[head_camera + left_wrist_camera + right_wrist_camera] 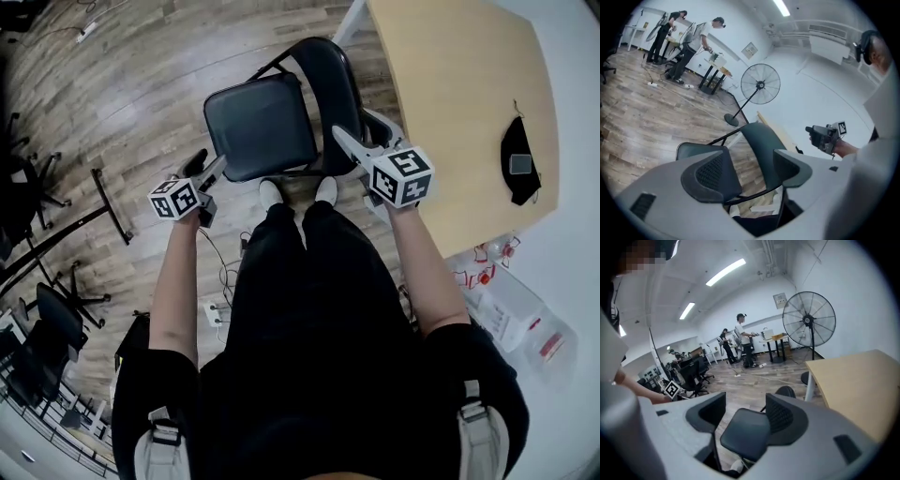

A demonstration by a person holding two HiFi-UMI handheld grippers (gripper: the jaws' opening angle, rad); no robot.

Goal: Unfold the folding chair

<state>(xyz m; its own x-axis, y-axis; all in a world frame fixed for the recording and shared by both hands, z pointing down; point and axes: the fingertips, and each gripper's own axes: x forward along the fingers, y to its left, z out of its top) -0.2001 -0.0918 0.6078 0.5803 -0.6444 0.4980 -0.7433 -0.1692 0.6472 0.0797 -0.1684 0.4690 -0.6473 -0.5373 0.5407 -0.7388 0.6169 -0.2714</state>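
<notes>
- The folding chair (262,127) stood on the wooden floor (131,84) directly ahead of the person's white shoes (272,192), its seat lying flat and its backrest (330,80) raised at the far side
- The chair's right edge sat close to the corner of the pale wooden table (450,94), leaving only a narrow gap there; to the chair's left and beyond it the floor lay open
- The left gripper (206,167) hovered just beside the seat's near left corner with its jaws apart and nothing between them; in the left gripper view (750,159) the backrest showed through the gap, farther off
- The right gripper (361,131) hung near the seat's right edge, jaws likewise spread and empty; in the right gripper view (745,401) the seat showed below and beyond the gap
- Whether either gripper touched the chair could not be told
- A black object (518,159) rested on the table's far right part, too small to identify
- Office chairs (52,323) crowded the left margin of the head view, cut off by the frame
- A pedestal fan (808,319) stood beyond the table, and people (696,42) worked at desks well away across the room
- Clear plastic boxes (511,309) lay at the lower right, partly cut off
</notes>
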